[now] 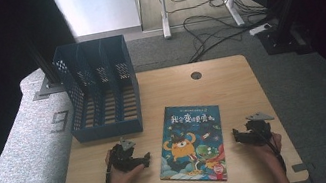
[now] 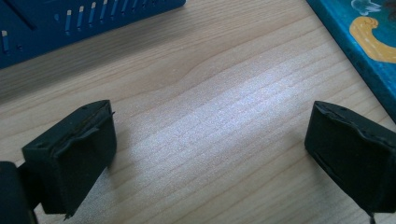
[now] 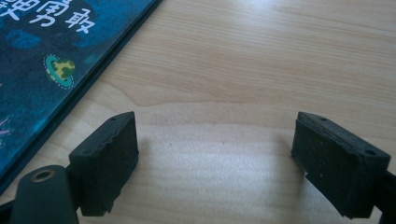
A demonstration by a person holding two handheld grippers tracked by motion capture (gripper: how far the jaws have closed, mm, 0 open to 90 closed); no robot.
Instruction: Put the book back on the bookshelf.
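Note:
A blue picture book [image 1: 191, 143] with a cartoon cover lies flat near the front middle of the wooden table [image 1: 231, 84]. My left gripper [image 1: 132, 159] rests on the table just left of the book, jaws wide open over bare wood [image 2: 210, 140]. The book's edge [image 2: 369, 42] shows at the upper right of the left gripper view. My right gripper [image 1: 247, 135] sits on the table to the right of the book, also open with nothing between its jaws [image 3: 215, 154]. The book's cover [image 3: 51, 60] fills the upper left of the right gripper view.
A blue slotted file rack [image 1: 99, 87] with three compartments stands at the back left of the table; its perforated side [image 2: 70, 23] shows in the left gripper view. A round cable hole [image 1: 195, 75] is at the table's far middle. Cables [image 1: 219, 20] lie on the floor beyond.

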